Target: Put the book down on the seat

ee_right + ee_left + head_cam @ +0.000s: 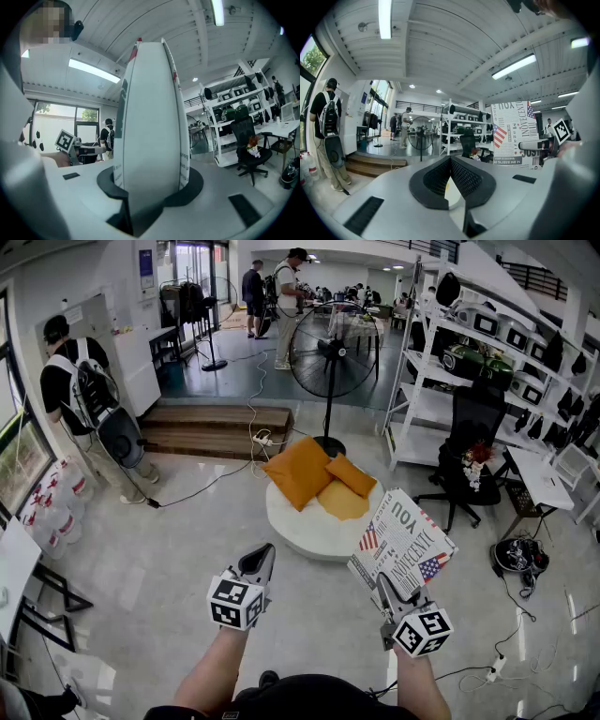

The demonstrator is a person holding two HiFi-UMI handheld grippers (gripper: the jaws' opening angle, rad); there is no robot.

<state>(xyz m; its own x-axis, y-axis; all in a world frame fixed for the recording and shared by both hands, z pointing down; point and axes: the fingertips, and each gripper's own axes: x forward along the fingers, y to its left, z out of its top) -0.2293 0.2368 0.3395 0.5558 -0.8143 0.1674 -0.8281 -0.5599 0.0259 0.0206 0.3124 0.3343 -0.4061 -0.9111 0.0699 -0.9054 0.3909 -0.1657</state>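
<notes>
The book (403, 538) is white with black print and small flags, and it is held up on edge over the floor. My right gripper (386, 585) is shut on its lower corner. In the right gripper view the book's spine (150, 126) fills the space between the jaws (150, 187). The seat (300, 531) is a round white pouf with orange cushions (300, 470), just beyond and left of the book. My left gripper (264, 551) hovers nearer me with its jaws together and nothing in them (451, 161). The left gripper view shows the book (513, 133) at right.
A standing fan (330, 348) rises behind the seat. A white shelf rack (487, 343) and a black office chair (473, 442) are at right. A wooden step (216, 427) and a person with a backpack (84, 399) are at left. Cables cross the floor.
</notes>
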